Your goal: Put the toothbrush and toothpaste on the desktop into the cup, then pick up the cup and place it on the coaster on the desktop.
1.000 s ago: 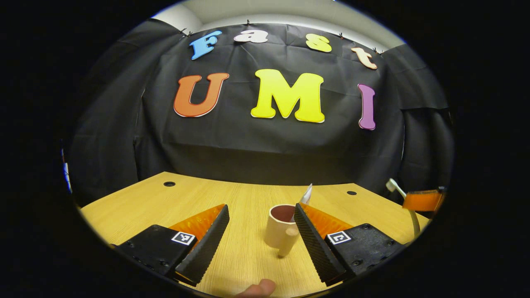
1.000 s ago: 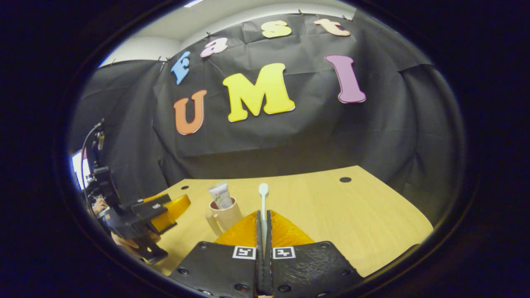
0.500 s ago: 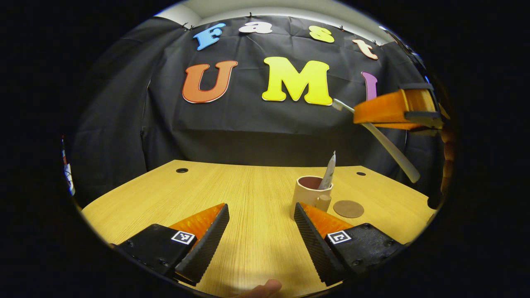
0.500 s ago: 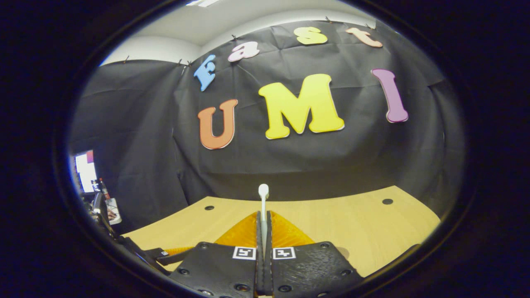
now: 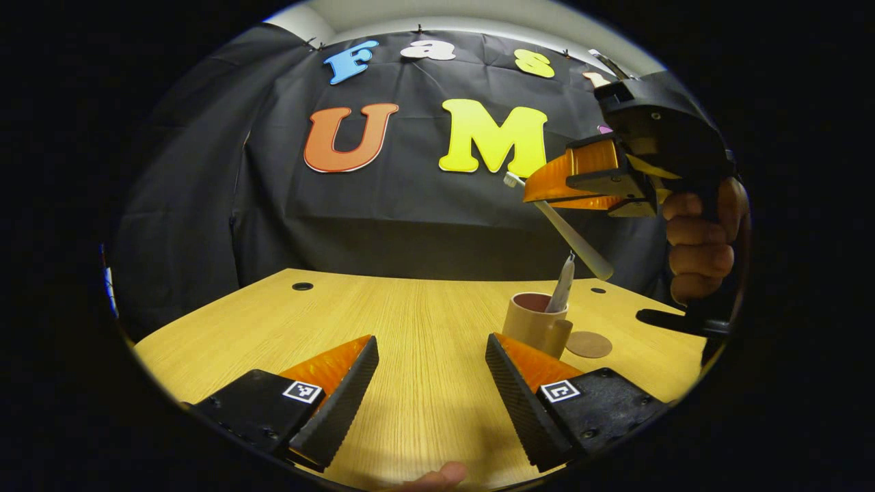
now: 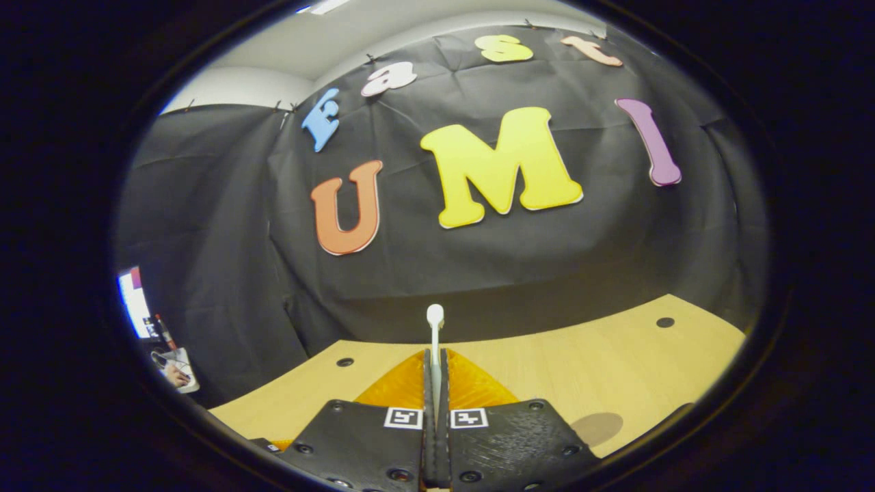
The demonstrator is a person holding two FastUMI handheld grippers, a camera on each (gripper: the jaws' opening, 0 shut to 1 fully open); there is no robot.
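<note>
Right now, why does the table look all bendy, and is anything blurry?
Fisheye lenses curve the desktop in the left gripper view and bow it in the right gripper view; the cup and the toothbrush look sharp, and a soft round shadow lies near the right gripper.

Bare desk (image 5: 417, 328) is seen ahead of the left gripper (image 5: 431, 383). Above the cup (image 5: 536, 324), the way is blocked by the toothpaste (image 5: 562, 290) and toothbrush (image 5: 571, 236).
</note>
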